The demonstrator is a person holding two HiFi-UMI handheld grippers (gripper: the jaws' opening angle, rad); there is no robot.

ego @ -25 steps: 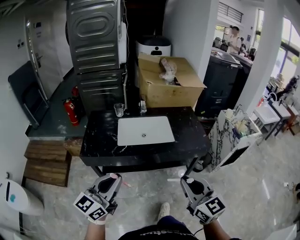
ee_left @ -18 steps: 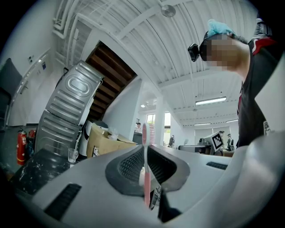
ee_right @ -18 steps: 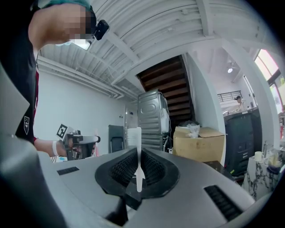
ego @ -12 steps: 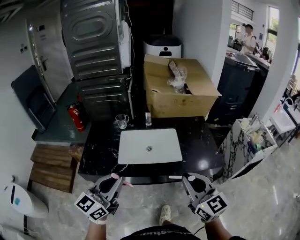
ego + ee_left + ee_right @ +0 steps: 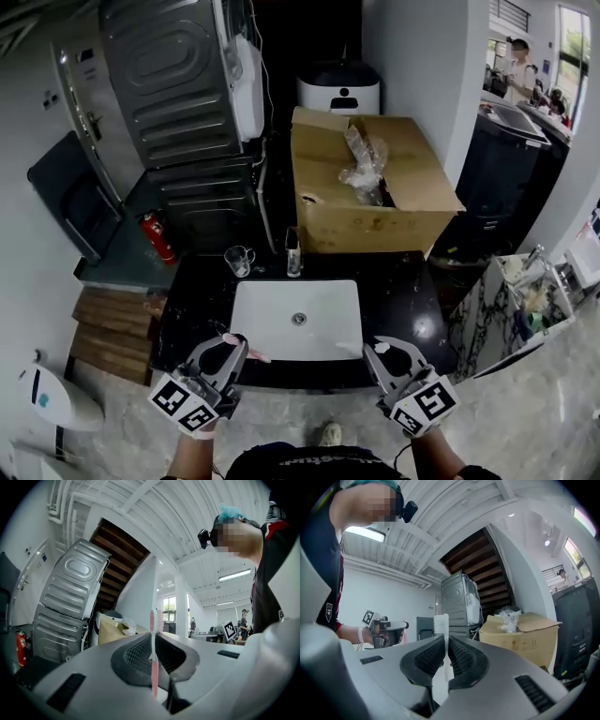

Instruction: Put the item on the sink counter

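Observation:
The black marble sink counter with its white basin lies just ahead in the head view. My left gripper hovers over the counter's front left edge, shut on a pink toothbrush. In the left gripper view the pink toothbrush stands upright between the pads, bristles on top. My right gripper is over the front right edge, shut on a white toothbrush. The right gripper view shows that white toothbrush pinched upright, and the left gripper off to the left.
A glass cup and a faucet stand at the counter's back edge. Behind are an open cardboard box, a grey metal appliance and a red fire extinguisher. Wooden steps lie left, a marble cabinet right.
The person has walked toward the sink counter, which is now much nearer. Both grippers have come from above the floor to over the counter's front edge, each still holding its toothbrush.

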